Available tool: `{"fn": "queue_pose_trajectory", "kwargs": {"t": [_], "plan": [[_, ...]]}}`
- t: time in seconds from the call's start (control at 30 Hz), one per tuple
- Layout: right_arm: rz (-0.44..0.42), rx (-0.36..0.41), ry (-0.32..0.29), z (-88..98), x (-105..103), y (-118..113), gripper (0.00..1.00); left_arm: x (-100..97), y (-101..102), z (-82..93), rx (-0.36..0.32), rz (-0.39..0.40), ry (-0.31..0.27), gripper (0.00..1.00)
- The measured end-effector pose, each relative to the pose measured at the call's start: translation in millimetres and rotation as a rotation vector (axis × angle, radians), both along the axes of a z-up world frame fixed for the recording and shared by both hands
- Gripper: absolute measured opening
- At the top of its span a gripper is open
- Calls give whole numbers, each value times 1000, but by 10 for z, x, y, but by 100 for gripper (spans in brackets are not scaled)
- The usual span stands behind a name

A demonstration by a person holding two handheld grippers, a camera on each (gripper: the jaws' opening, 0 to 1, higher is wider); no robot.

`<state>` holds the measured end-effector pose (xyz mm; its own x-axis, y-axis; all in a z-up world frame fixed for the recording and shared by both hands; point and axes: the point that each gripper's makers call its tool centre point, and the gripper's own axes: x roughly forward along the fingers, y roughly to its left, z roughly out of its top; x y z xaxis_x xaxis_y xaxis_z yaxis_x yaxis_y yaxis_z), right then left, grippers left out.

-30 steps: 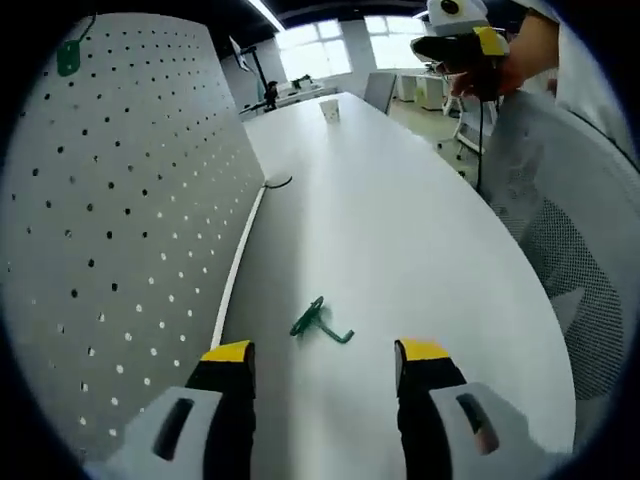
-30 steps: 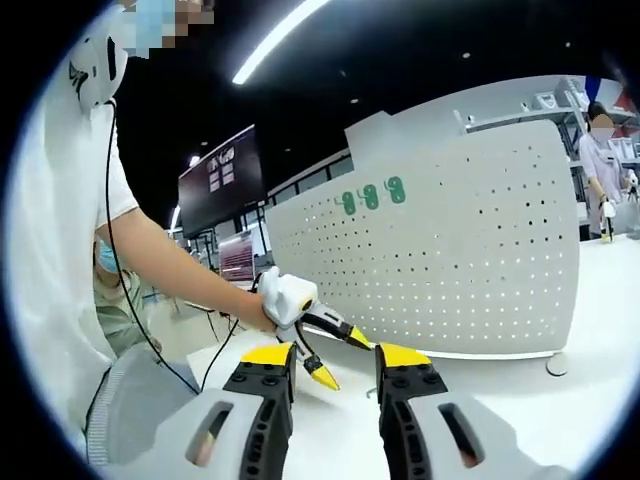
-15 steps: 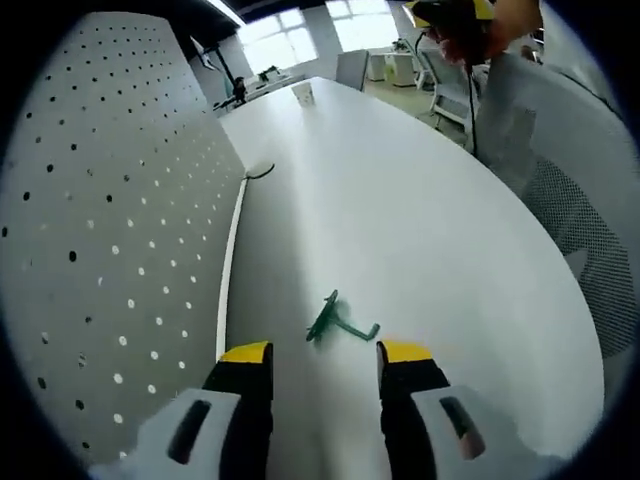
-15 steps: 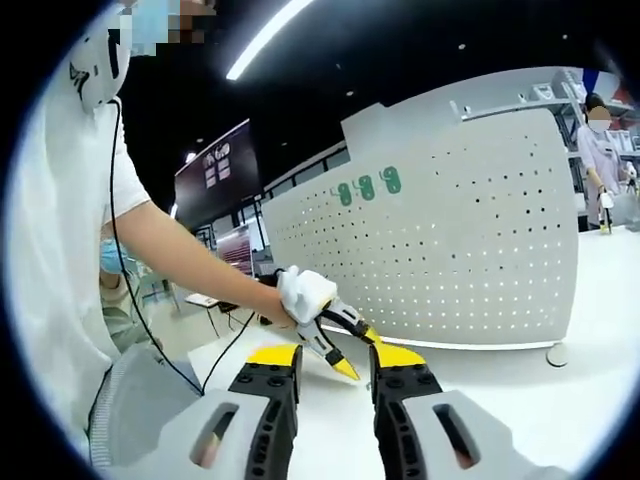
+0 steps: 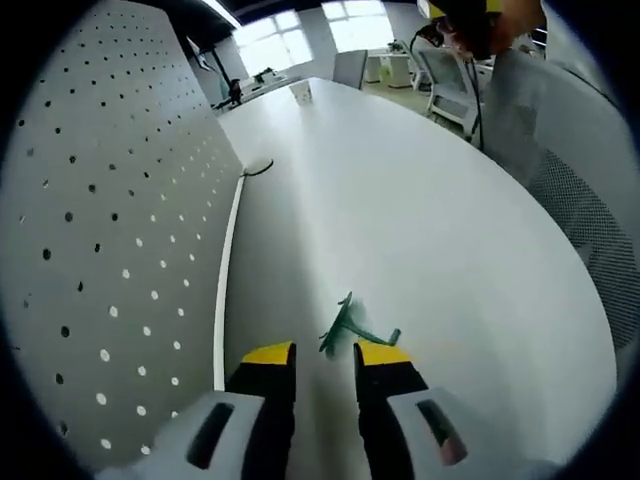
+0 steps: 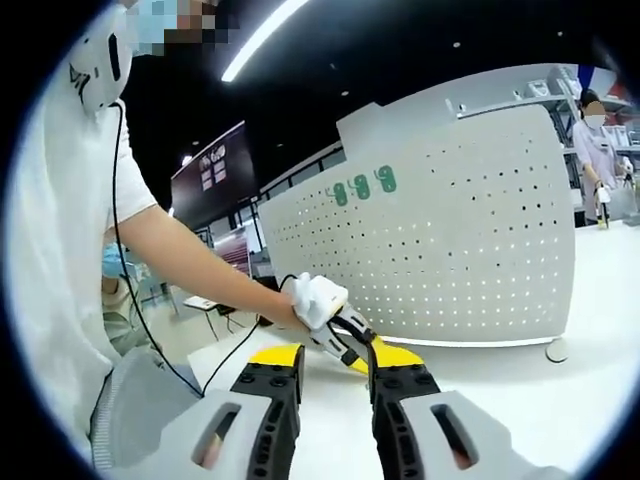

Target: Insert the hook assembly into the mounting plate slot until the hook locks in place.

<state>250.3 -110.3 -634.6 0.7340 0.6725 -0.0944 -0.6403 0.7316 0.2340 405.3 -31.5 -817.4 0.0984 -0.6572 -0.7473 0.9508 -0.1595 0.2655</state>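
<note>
One green hook (image 5: 350, 328) on table (image 5: 420, 210), three hooks (image 6: 358, 186) on pegboard (image 6: 450, 240)

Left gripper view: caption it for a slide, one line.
Left claw poised at a green hook lying on the white table, beside the perforated mounting plate.

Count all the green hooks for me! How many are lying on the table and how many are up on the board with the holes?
Hooks on the table: 1
Hooks on the board: 3
Total: 4 green hooks
</note>
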Motion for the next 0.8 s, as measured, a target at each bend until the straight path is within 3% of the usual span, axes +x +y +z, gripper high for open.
{"fn": "queue_pose_trajectory", "kwargs": {"t": [0.27, 0.8], "plan": [[-12, 19, 3, 19, 11, -22, 22, 59, -61, -38, -7, 27, 23, 20], [-33, 31, 16, 8, 23, -67, 21, 7, -92, -86, 2, 28, 69, 5]]}}
